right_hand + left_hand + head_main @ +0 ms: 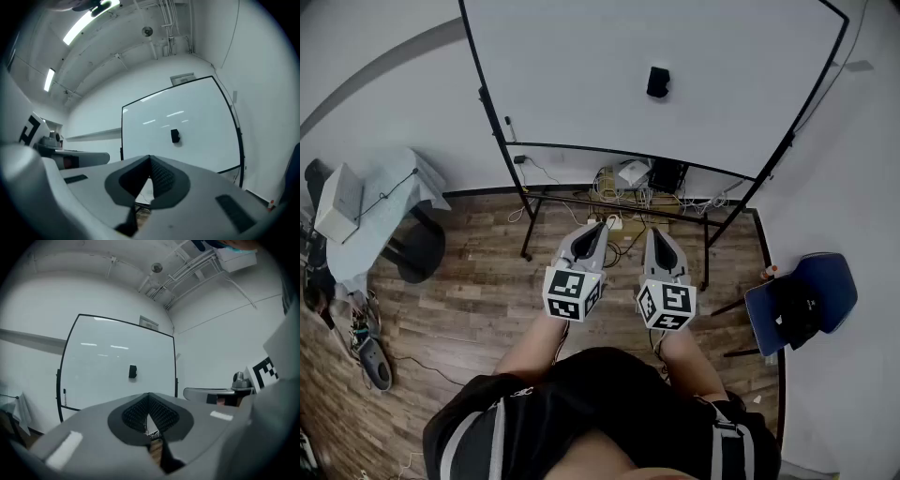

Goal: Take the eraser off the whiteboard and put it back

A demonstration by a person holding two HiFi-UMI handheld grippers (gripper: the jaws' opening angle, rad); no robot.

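A small black eraser (657, 82) sticks to the face of a black-framed whiteboard (581, 84) that stands ahead of me; the eraser (132, 371) also shows in the left gripper view, and the eraser (175, 136) in the right gripper view. My left gripper (600, 226) and right gripper (652, 232) are held side by side, level, well short of the board and below the eraser. Both are shut, tips together, with nothing between the jaws. The left gripper (149, 397) and right gripper (150, 160) point at the board.
A black marker (508, 127) hangs at the board's left edge. Cables and power boxes (642, 183) lie under the board's stand. A blue chair (802, 302) is at the right, a cloth-covered table (389, 202) at the left, on wood flooring.
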